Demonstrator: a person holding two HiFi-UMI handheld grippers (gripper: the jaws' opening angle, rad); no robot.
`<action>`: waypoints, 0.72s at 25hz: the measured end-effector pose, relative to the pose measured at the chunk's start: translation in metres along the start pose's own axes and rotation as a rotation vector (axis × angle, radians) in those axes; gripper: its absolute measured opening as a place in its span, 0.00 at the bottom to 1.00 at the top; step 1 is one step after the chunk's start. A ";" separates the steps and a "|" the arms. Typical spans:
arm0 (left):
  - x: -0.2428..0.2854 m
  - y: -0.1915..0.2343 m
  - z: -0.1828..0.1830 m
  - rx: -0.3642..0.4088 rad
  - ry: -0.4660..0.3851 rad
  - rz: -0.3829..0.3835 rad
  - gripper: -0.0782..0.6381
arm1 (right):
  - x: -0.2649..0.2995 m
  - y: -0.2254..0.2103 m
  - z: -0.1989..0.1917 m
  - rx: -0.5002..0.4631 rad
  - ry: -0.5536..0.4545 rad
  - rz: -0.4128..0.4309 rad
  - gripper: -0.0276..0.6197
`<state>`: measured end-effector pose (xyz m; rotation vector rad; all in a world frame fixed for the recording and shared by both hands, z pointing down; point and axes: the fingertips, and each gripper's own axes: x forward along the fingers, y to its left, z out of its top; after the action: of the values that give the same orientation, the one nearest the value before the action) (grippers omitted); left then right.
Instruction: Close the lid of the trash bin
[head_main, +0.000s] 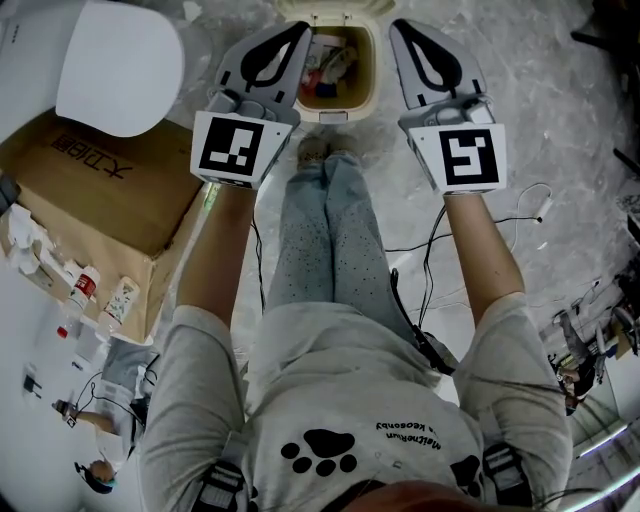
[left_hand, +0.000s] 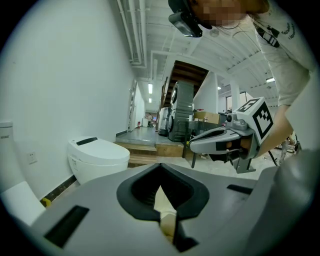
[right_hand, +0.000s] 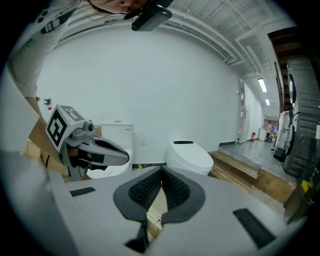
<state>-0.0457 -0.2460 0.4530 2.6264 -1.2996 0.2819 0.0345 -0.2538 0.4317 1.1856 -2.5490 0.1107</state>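
Note:
A beige trash bin (head_main: 373, 72) stands open on the floor just beyond the person's feet, with coloured rubbish inside. Its lid (head_main: 335, 8) is tipped back at the far edge, cut off by the top of the head view. My left gripper (head_main: 299, 30) hovers over the bin's left rim and my right gripper (head_main: 399, 27) over its right rim. Both are shut with nothing held. In the left gripper view the jaws (left_hand: 160, 169) meet, with a sliver of beige below them. In the right gripper view the jaws (right_hand: 161, 174) are also together.
A cardboard box (head_main: 110, 190) and a white toilet (head_main: 115, 65) stand to the left of the bin. The person's legs (head_main: 320, 230) are just before it. Cables (head_main: 430, 240) trail on the marble floor at the right. A wooden step (left_hand: 145, 150) lies ahead.

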 end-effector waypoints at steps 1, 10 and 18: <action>0.001 0.002 -0.002 0.001 0.001 0.000 0.13 | 0.002 0.000 -0.003 -0.005 0.010 0.001 0.09; 0.014 0.020 -0.030 0.055 0.099 -0.029 0.14 | 0.023 -0.006 -0.035 -0.032 0.105 0.030 0.09; 0.026 0.043 -0.057 0.086 0.180 -0.031 0.14 | 0.041 -0.009 -0.055 -0.104 0.168 0.090 0.09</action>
<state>-0.0690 -0.2760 0.5188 2.6165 -1.2124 0.5675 0.0310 -0.2783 0.4958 0.9808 -2.4298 0.0934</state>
